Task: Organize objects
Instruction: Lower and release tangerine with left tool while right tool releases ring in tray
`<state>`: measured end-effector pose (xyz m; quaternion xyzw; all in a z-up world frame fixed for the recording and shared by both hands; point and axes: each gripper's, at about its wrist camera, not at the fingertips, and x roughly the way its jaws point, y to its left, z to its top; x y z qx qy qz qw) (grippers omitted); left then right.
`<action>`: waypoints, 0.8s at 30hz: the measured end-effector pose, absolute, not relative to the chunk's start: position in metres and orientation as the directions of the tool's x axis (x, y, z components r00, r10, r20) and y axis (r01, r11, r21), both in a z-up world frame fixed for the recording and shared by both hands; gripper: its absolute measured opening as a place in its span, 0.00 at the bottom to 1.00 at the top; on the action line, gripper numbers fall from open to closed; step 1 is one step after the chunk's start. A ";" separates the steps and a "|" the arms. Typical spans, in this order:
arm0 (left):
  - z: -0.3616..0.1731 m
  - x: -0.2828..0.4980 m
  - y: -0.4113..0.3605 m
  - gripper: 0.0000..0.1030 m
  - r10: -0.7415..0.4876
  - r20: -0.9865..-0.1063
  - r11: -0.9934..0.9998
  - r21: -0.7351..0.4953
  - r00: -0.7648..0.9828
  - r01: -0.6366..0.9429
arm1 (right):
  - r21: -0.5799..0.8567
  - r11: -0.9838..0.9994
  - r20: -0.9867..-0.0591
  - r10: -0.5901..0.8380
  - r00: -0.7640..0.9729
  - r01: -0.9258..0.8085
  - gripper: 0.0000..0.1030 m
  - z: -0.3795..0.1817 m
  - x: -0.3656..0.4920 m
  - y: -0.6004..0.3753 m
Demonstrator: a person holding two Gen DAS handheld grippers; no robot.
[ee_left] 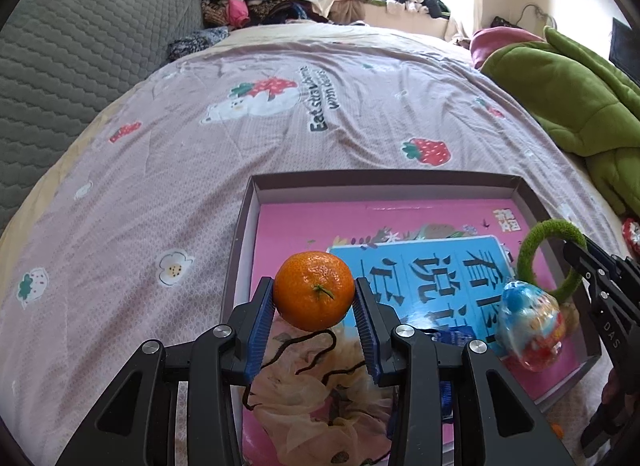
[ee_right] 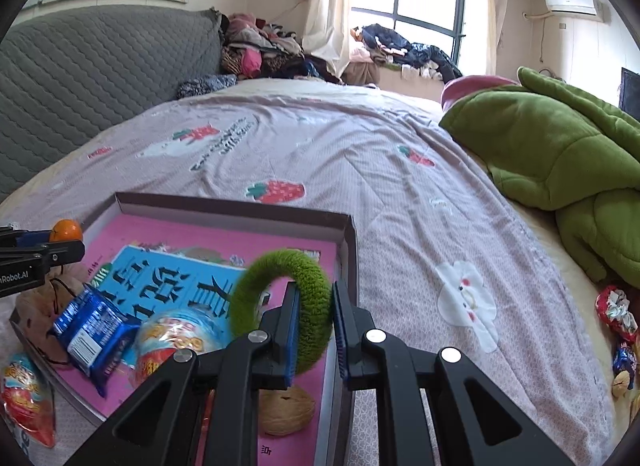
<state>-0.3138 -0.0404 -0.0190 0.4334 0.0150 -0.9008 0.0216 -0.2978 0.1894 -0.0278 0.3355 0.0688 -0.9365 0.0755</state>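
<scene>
My left gripper (ee_left: 314, 298) is shut on an orange mandarin (ee_left: 314, 289) and holds it above the near left part of a shallow cardboard box (ee_left: 384, 179) with a pink and blue printed bottom. The mandarin also shows at the far left of the right wrist view (ee_right: 66, 229). My right gripper (ee_right: 314, 326) is shut on a fuzzy green ring (ee_right: 280, 306) above the box's right side (ee_right: 347, 242); the ring also shows in the left wrist view (ee_left: 550, 258).
In the box lie a sheer drawstring pouch (ee_left: 320, 398), a blue snack packet (ee_right: 90, 332), a wrapped toy egg (ee_left: 532, 330) and a walnut (ee_right: 284, 412). Candies (ee_right: 616, 314) lie on the strawberry bedsheet at right. A green blanket (ee_right: 560, 153) and clothes piles lie beyond.
</scene>
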 end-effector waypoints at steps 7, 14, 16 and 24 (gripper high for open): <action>-0.029 -0.317 -0.043 0.39 -0.024 -0.801 -0.998 -0.014 -0.598 0.058 | -0.084 -0.981 -0.657 -0.080 -0.750 0.178 0.16 -0.034 -0.300 0.190; -0.032 -0.319 -0.046 0.40 -0.022 -0.816 -0.998 -0.018 -0.577 0.064 | -0.072 -0.981 -0.659 -0.087 -0.747 0.178 0.20 -0.032 -0.297 0.191; -0.030 -0.319 -0.046 0.40 -0.022 -0.815 -0.998 -0.021 -0.579 0.067 | -0.055 -0.982 -0.661 -0.101 -0.743 0.183 0.28 -0.031 -0.297 0.191; -0.021 -0.314 -0.047 0.40 -0.026 -0.806 -0.997 -0.019 -0.591 0.069 | -0.034 -0.982 -0.656 -0.119 -0.746 0.186 0.30 -0.024 -0.293 0.190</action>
